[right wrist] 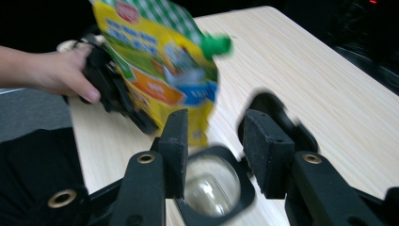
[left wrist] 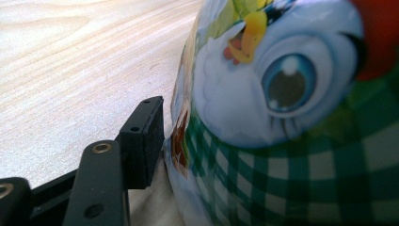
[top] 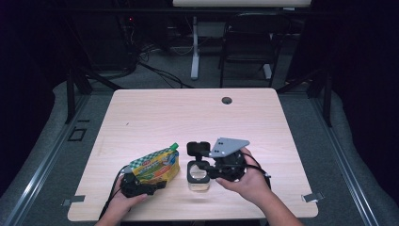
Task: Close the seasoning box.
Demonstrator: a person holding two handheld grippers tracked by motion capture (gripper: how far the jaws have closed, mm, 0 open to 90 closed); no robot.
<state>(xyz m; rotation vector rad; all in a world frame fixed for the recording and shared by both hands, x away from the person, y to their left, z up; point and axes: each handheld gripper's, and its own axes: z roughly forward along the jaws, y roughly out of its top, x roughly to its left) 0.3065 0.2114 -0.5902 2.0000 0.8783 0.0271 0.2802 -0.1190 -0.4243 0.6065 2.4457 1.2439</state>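
On the table (top: pixel 155 108), the left gripper (top: pixel 141 184) at seven o'clock is clamped on a yellow spouted pouch (top: pixel 156 165) (green cap up). At six o'clock, the right gripper (top: pixel 203 162), jaws apart, hovers over a clear jar (top: pixel 199 177).

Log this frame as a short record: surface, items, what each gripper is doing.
surface: light wooden table
item 1: yellow-and-green printed spouted pouch with a green cap, held above the table
item 2: clear square container with a black rim, standing beside the pouch
left gripper: shut on the pouch's lower end
right gripper: jaws open, above the container, not touching it
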